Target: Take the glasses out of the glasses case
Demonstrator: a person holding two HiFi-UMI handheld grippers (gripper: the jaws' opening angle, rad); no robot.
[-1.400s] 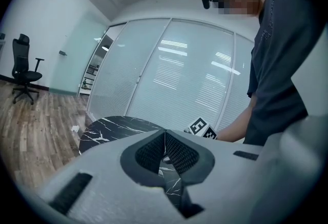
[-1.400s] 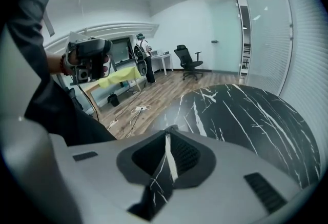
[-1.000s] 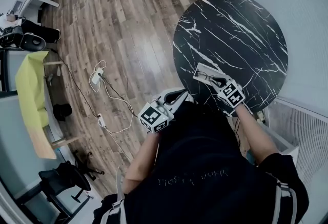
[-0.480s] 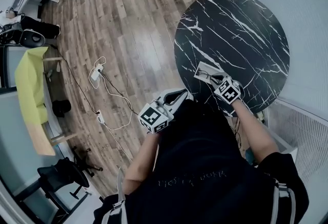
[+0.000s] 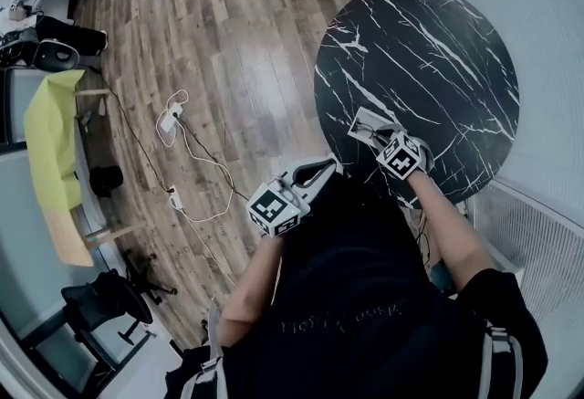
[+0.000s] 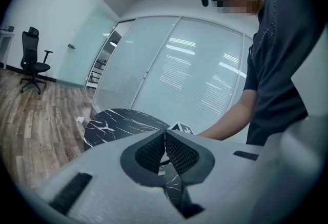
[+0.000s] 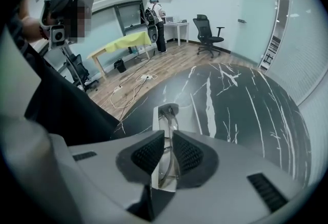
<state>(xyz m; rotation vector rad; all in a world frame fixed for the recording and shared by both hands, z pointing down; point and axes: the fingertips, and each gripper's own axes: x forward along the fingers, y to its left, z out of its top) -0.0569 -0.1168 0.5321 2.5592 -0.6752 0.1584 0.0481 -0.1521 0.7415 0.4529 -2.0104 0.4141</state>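
An open white glasses case lies near the front edge of the round black marble table. In the right gripper view the case runs lengthwise away from the jaws, and the thin-framed glasses lie inside it. My right gripper reaches into the case, its pads closed to a narrow gap with the glasses frame between them. From the head view the right gripper covers the near end of the case. My left gripper is shut on nothing, pads touching. That left gripper hangs in the air off the table's edge, beside my torso.
Wooden floor lies left of the table, with a power strip and cables. A yellow-topped table and office chairs stand far left. Glass partitions with blinds are behind the table. A person stands at a far desk.
My right gripper has edged a little forward along the case. The left gripper has held its place.
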